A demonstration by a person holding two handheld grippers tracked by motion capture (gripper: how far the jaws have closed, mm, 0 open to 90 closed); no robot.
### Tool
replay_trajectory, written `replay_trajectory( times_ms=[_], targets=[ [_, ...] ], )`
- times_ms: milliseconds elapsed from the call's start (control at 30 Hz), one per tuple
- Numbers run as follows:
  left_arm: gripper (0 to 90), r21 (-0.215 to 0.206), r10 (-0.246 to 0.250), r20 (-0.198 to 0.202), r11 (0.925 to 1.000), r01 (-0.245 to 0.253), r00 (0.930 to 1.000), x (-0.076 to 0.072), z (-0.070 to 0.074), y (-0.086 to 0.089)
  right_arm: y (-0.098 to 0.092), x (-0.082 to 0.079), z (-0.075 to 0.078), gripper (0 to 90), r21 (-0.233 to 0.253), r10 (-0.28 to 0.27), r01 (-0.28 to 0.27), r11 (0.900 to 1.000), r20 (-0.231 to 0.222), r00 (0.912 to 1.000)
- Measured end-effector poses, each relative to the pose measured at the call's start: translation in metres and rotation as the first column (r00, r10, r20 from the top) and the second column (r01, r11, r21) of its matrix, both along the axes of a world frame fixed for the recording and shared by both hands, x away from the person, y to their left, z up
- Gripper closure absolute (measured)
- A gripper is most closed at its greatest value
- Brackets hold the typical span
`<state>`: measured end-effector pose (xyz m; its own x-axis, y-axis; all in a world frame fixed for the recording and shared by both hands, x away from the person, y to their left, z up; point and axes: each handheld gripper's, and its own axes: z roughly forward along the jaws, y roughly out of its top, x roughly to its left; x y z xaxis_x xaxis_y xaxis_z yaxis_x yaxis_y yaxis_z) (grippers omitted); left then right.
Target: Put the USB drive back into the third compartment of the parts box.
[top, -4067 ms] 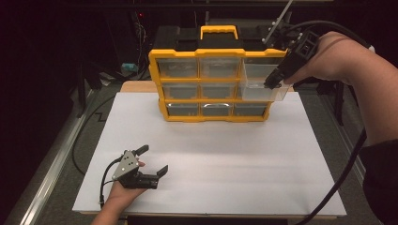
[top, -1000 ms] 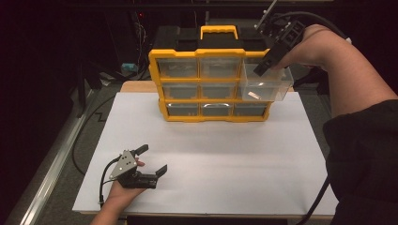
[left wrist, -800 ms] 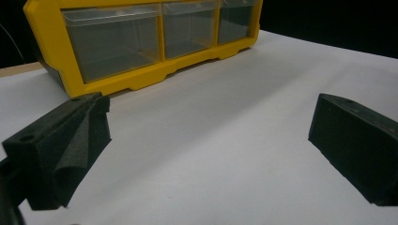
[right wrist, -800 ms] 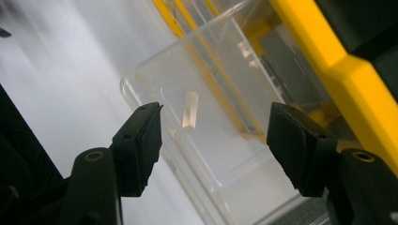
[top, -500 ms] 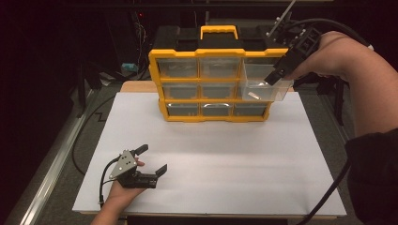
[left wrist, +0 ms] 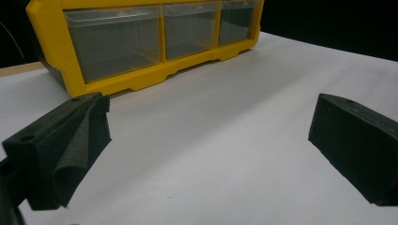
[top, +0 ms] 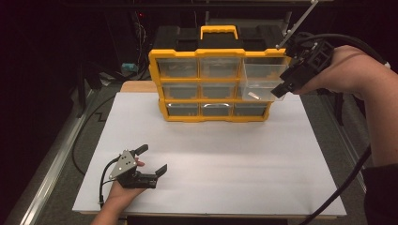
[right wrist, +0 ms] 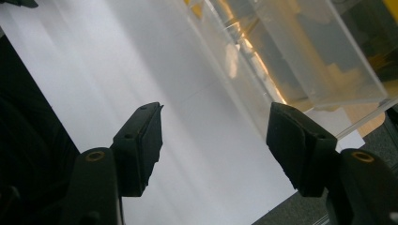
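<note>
Darkness rings the white surface [top: 225, 154], and the racks and cables behind it at 12 o'clock are too dim to make out. A yellow organizer [top: 213, 84] with a carry handle stands on the far part of the surface, three rows of clear drawers facing the person.

In the high view the right claw [top: 287, 87] hovers at 2 o'clock, at the right end of the middle row, where one drawer [top: 261, 89] is pulled forward out of the frame. A small pale item [top: 254, 95] lies in it, too small to name. Whether the claw touches the drawer's corner cannot be told from above. The right gripper view looks past its own spread jaws, which hold nothing, at the drawer's clear wall [right wrist: 300, 56] slanting across the upper right; reflections blur whatever is inside, and the wall's far end is cut off by the edge.

The left claw [top: 152, 160] lies at 7 o'clock near the front edge, held in a hand [top: 119, 194] whose forearm is cut off at the bottom. Its jaws are spread wide and empty. The left gripper view shows them close above the bare sheet, with the organizer's bottom row [left wrist: 155, 35] beyond, the upper rows cropped away.
</note>
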<state>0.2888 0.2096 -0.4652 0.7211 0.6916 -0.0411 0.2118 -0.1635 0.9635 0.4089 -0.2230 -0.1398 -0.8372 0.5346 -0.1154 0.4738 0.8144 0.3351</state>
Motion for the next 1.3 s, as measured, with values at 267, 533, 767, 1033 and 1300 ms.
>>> replay_trajectory(
  times_ms=[267,533,767,1033,1300],
  targets=[
    [0.4,-0.002,0.002,0.0,1.0,-0.002,1.0,0.0,0.0,0.001,-0.003,-0.017,-0.01,35.5,-0.016,0.001,-0.001,1.0,-0.008,1.0],
    [0.4,0.0,0.003,0.001,1.0,-0.003,1.0,0.0,0.0,0.0,-0.007,-0.029,-0.035,30.9,-0.029,0.004,-0.005,1.0,-0.029,0.9996],
    [0.4,0.0,0.004,-0.001,1.0,-0.004,1.0,0.0,0.0,0.001,-0.012,-0.037,-0.057,23.8,-0.028,-0.033,0.032,0.999,-0.032,0.9989],
    [0.4,0.001,0.005,0.0,1.0,-0.005,1.0,0.0,0.0,0.001,-0.018,-0.042,-0.083,15.0,-0.044,-0.062,0.06,0.997,-0.046,0.997],
    [0.4,0.001,0.006,-0.002,1.0,-0.006,1.0,0.0,0.0,0.001,-0.022,-0.045,-0.115,0.8,-0.072,-0.092,0.087,0.994,-0.066,0.9936]
  ],
)
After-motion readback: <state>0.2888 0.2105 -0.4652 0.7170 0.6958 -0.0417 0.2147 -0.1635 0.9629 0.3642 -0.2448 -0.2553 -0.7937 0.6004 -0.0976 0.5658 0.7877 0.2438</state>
